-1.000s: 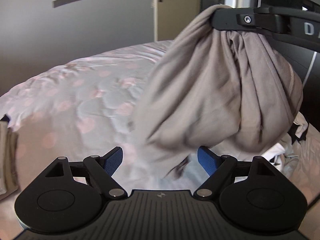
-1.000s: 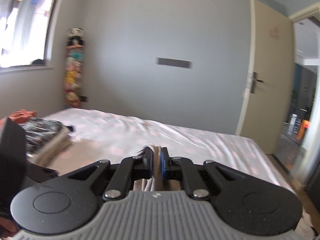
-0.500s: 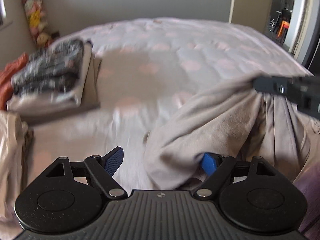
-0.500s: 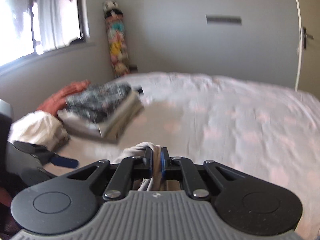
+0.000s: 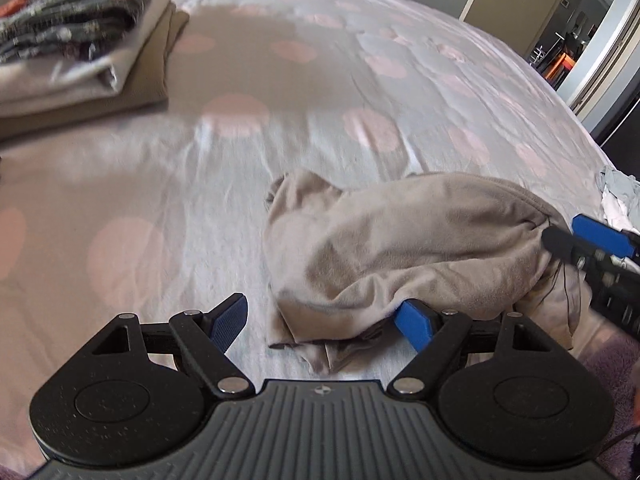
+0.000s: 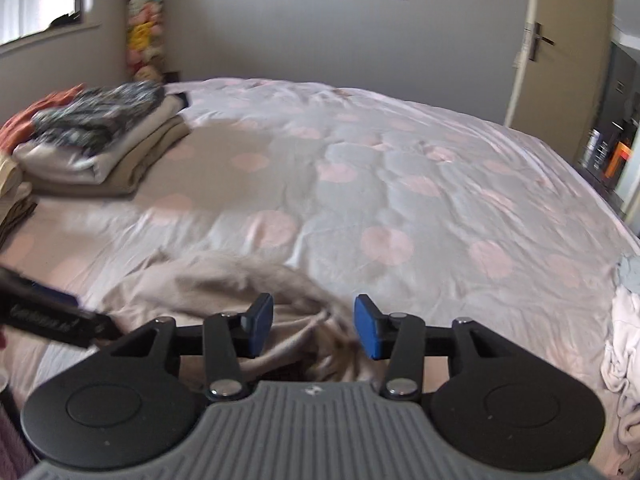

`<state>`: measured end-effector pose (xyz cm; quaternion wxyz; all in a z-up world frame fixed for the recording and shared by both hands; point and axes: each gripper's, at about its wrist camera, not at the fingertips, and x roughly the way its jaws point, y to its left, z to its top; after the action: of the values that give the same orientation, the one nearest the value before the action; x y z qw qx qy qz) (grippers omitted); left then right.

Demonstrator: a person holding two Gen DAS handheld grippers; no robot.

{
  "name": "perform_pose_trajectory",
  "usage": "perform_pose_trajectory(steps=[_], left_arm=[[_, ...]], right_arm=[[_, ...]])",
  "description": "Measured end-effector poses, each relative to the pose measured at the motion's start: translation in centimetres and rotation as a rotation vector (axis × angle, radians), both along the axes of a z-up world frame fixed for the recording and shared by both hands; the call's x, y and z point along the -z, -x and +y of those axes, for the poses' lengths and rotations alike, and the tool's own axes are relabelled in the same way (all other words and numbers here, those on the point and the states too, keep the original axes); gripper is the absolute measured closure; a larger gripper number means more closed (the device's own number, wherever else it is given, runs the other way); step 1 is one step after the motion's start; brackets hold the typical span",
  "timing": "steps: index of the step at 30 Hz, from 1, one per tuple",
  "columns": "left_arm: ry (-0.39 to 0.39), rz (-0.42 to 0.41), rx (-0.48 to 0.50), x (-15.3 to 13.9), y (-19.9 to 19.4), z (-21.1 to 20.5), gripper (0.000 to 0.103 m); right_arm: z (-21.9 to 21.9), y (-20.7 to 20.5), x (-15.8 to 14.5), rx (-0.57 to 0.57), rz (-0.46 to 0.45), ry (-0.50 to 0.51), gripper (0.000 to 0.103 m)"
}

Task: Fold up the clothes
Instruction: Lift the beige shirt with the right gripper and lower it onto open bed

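Note:
A grey-beige garment point(image 5: 400, 248) lies crumpled in a heap on the dotted bedspread point(image 5: 280, 128). My left gripper point(image 5: 322, 320) is open wide just in front of the heap, and the cloth's near edge drapes over its right fingertip point(image 5: 414, 320). In the right wrist view the same garment point(image 6: 224, 280) lies under and beyond my right gripper point(image 6: 313, 328). Its jaws are opening, the blue pads stand apart, and cloth sits loose below the gap with neither pad pressing it. Each gripper shows in the other's view: the right gripper point(image 5: 592, 244), the left gripper point(image 6: 48, 316).
A stack of folded clothes point(image 6: 100, 136) sits at the bed's far left, with a patterned dark item on top. Loose pale clothes point(image 6: 624, 340) are piled at the bed's right edge. A door point(image 6: 560, 40) and a doorway stand beyond the bed on the right.
The garment hung in the air from the shut right gripper; it now rests on the bed. Both grippers came down, and the right jaws have parted and let the cloth go.

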<state>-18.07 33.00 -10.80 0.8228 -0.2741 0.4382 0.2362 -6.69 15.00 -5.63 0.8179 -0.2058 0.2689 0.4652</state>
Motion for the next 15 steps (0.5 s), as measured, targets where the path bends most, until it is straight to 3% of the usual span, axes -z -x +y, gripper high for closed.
perform_pose_trajectory(steps=[5,7,9,10,11,12,15], left_arm=[[0.057,0.031,0.019,1.3,-0.6,0.0,0.023],[0.085,0.029,0.004,1.7,-0.4,0.3,0.024],[0.108,0.022,-0.020,1.9,-0.1,0.8,0.035],[0.119,0.020,-0.032,2.0,0.0,1.0,0.039],[0.128,0.017,-0.041,2.1,0.1,1.2,0.045],[0.134,0.015,-0.048,2.2,0.2,1.3,0.049],[0.147,-0.002,-0.069,2.4,0.4,1.7,0.075]], right_arm=[[2.3,2.0,2.4,-0.127,0.059,0.106,0.036],[3.3,1.8,3.4,-0.142,0.094,0.152,0.035],[4.0,1.6,4.4,-0.151,0.115,0.196,0.035],[4.2,1.4,4.8,-0.145,0.127,0.208,0.040],[4.3,1.0,5.1,-0.134,0.140,0.213,0.054],[4.3,0.6,5.3,-0.120,0.158,0.210,0.060],[3.7,-0.6,5.2,-0.074,0.213,0.162,0.080]])
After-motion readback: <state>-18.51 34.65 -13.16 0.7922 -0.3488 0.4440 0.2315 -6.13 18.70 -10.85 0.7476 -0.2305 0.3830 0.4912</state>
